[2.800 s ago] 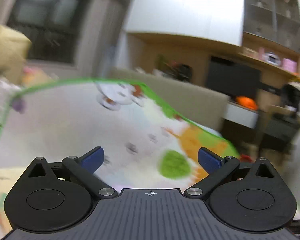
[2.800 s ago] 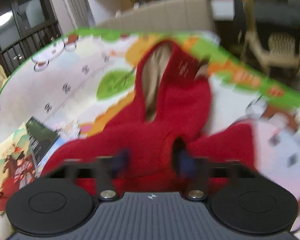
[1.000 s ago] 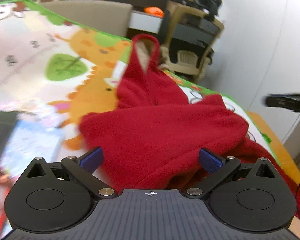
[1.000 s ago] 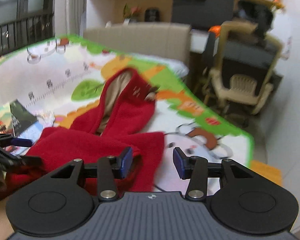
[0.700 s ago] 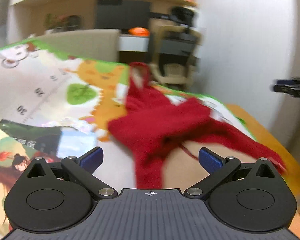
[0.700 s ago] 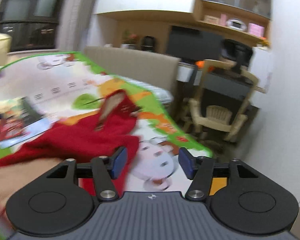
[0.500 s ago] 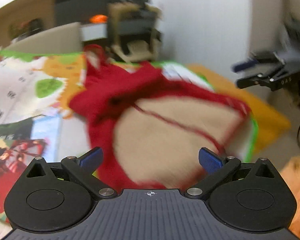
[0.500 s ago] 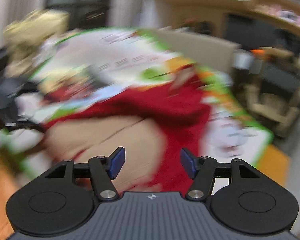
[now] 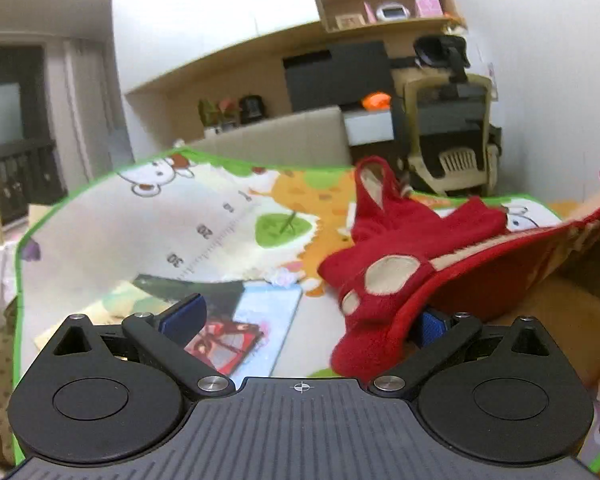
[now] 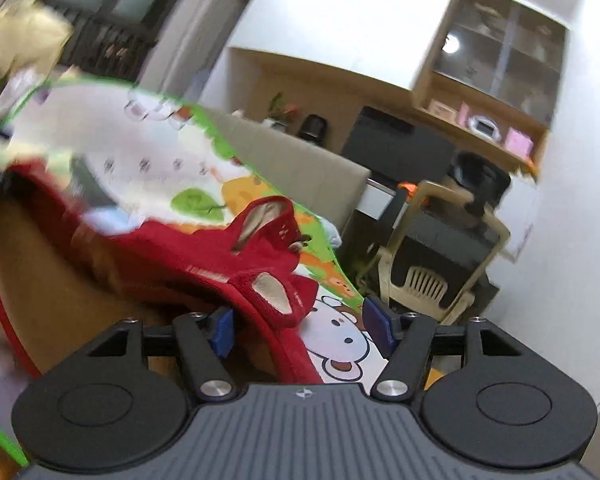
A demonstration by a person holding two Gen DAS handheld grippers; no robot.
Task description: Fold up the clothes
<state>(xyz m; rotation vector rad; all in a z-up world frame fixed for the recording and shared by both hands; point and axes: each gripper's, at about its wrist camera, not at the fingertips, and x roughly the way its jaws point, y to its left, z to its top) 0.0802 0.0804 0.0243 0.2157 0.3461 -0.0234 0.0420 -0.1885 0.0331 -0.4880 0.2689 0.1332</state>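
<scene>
- Lying across a cartoon-printed play mat (image 9: pixel 148 216), a red hooded garment (image 9: pixel 400 232) with a beige lining is seen partly lifted at its near edge.
- The left gripper (image 9: pixel 308 322) is held with its jaws spread wide; a paw-patterned red sleeve cuff (image 9: pixel 380 280) is draped over the right-hand finger, and nothing is pinched between the blue pads (image 9: pixel 184 314).
- The right gripper (image 10: pixel 300 330) is likewise held apart, with a red hem edge (image 10: pixel 288 344) running between its fingers; whether cloth touches the left pad cannot be told.
- The hood (image 10: pixel 268 220) is seen at the far end of the garment, resting on the mat near its green border.
- Picture books (image 9: pixel 236 328) are laid on the mat to the left of the garment.
- A beige chair (image 9: pixel 452 132) is seen beyond the mat, beside a white wall.
</scene>
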